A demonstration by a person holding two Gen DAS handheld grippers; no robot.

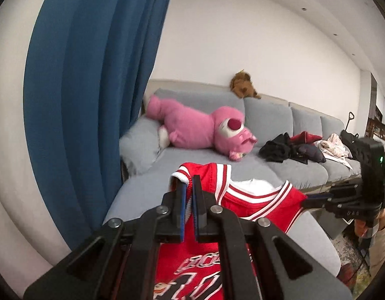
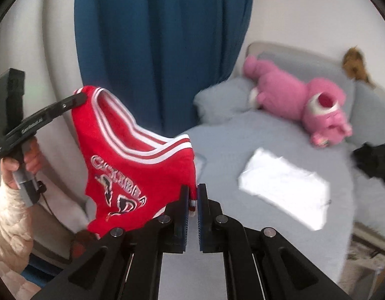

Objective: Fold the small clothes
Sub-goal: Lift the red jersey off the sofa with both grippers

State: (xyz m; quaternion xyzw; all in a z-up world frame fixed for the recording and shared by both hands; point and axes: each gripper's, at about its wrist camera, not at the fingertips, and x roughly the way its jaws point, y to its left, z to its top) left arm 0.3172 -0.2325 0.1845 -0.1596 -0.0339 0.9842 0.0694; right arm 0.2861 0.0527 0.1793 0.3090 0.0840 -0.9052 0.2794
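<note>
Both wrist cameras look forward along their own fingers (image 1: 178, 200), close over the red jersey (image 2: 140, 165) — each faces the grey sofa (image 1: 267, 115), sharing the pink plush (image 2: 304, 102).

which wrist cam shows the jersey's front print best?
Right wrist: the red jersey hangs facing the camera, with lettering and number visible, though blurred. Left wrist view looks over the collar; its own tongs cover most of the print.

One red jersey (image 2: 132, 160), two grippers, two plush toys: one pink (image 1: 207, 131), one brown (image 1: 243, 85); one white folded garment (image 2: 283, 185) on the sofa (image 1: 147, 190).
</note>
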